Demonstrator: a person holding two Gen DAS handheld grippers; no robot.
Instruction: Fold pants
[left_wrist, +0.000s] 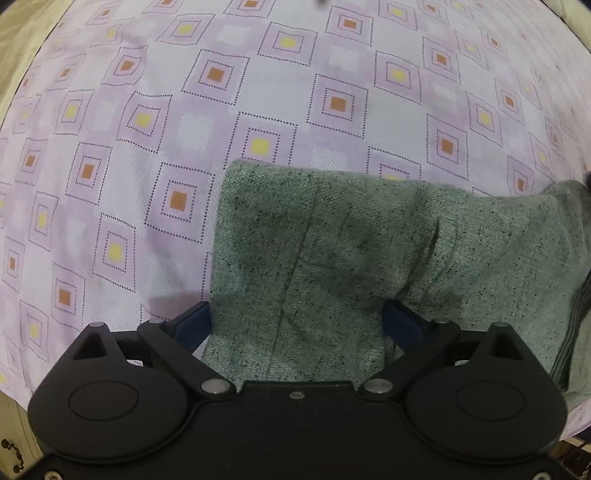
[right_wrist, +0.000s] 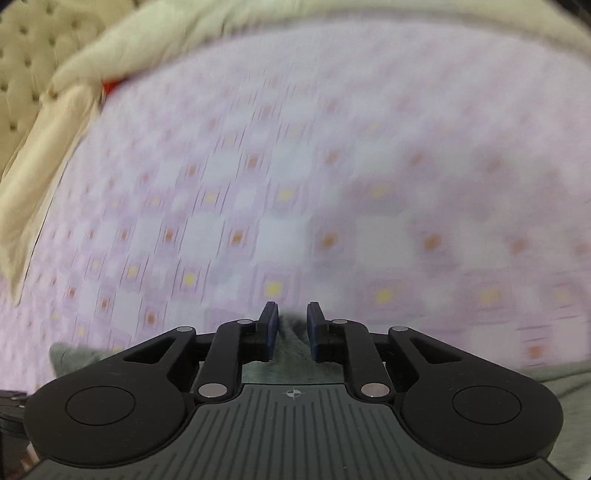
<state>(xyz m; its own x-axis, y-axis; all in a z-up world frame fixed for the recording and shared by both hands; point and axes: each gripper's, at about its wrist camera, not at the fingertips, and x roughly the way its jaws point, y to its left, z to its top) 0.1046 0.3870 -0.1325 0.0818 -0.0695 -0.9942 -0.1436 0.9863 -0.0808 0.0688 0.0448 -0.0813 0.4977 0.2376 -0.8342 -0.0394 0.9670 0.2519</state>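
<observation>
The green speckled pants lie on the lilac patterned bedsheet, filling the lower right of the left wrist view. My left gripper is open, its blue fingers wide apart on either side of a band of the cloth that passes between them. In the blurred right wrist view, my right gripper has its blue fingers close together with a bunch of the green pants between them. More of the cloth shows under the gripper at the lower left and right.
A cream blanket and a tufted cream headboard lie at the far left of the bed. A wooden piece of furniture shows at the lower left beside the bed edge.
</observation>
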